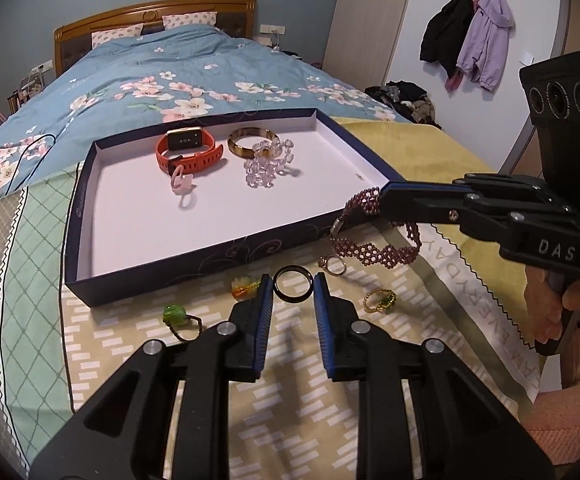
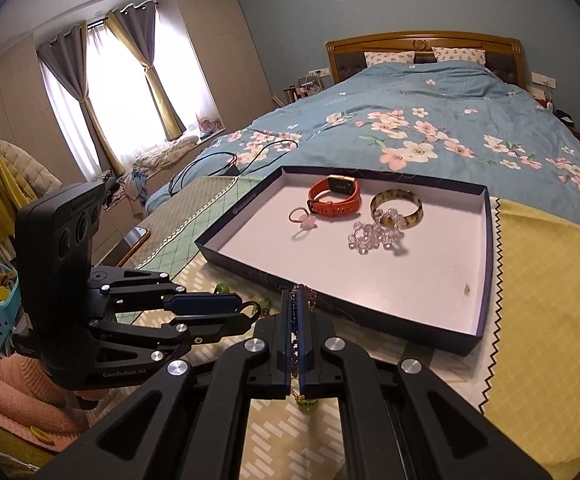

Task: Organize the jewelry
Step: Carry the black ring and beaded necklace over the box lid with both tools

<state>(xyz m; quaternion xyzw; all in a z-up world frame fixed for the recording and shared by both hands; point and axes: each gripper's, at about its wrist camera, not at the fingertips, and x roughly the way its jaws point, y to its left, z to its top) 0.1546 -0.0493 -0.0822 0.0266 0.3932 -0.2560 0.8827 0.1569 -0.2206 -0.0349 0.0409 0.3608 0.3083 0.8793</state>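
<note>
A dark blue tray (image 1: 90, 184) with a white floor lies on the bed end. In it are an orange watch (image 1: 186, 148), a gold bangle (image 1: 252, 140), a clear bead bracelet (image 1: 266, 164) and a pink ring (image 1: 182, 180). My left gripper (image 1: 293, 282) stands with its jaws on either side of a black ring (image 1: 293, 285) and touching it. My right gripper (image 2: 294, 300) is shut on a maroon beaded bracelet (image 1: 369, 240), held just above the cloth by the tray's near right corner. The tray (image 2: 485, 240) shows in the right wrist view too.
On the patterned cloth (image 1: 290, 380) in front of the tray lie a gold-toned ring (image 1: 333, 266), a gold ring with a green stone (image 1: 379, 300), an orange-green charm (image 1: 244, 286) and a green charm on a cord (image 1: 176, 314). A flowered blue quilt (image 1: 170, 80) lies behind.
</note>
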